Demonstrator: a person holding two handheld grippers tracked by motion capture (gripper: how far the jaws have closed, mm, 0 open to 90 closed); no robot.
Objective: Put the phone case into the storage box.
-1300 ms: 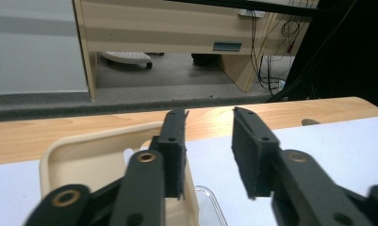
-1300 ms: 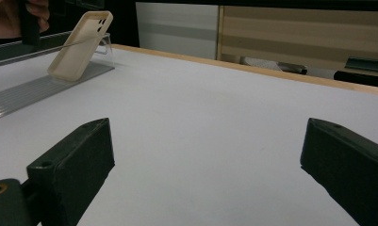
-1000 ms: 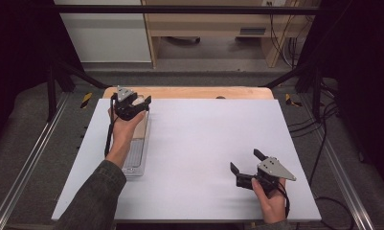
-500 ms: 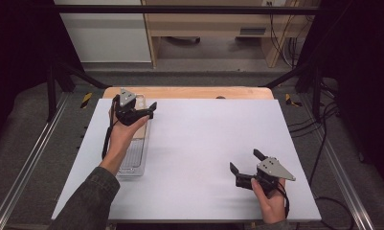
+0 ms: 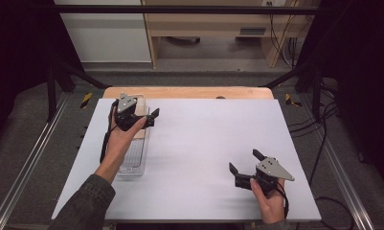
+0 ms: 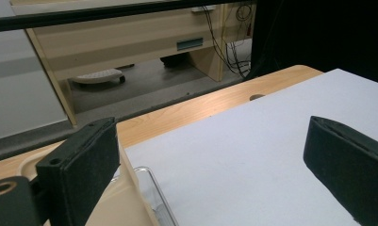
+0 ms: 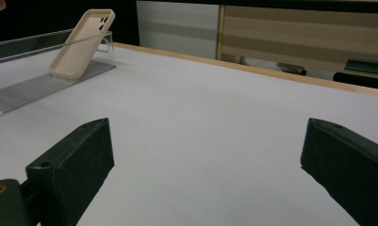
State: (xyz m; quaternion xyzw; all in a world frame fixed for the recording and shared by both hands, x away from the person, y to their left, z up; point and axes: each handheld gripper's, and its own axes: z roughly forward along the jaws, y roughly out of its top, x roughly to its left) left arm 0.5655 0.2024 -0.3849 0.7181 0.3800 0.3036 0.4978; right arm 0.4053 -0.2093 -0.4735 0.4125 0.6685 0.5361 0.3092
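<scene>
Two grippers over a big white sheet (image 5: 204, 153) that covers most of a light wood table (image 5: 189, 92), whose wood shows as a strip along the far edge. Beyond that edge there's grey floor, a pale wooden desk (image 5: 213, 24) with cables hanging at its right end, and a white cabinet (image 5: 103, 33) left of it, with black frame bars and dark curtains around the sides. Left gripper (image 5: 151, 118) sits up at the far left of the sheet, jaws spread wide with nothing between them, just sheet and table edge in its own view. Right under and behind it is a clear plastic tray (image 5: 132, 163), running back along the person's left forearm. A beige phone case (image 7: 82, 43) is in the tray's far end, tilted, leaning up against the tray's end wall; from the right gripper view it sits far off to the left. Right gripper (image 5: 243, 163) is near the front right of the sheet, well apart from the tray, jaws also wide apart and holding nothing.
</scene>
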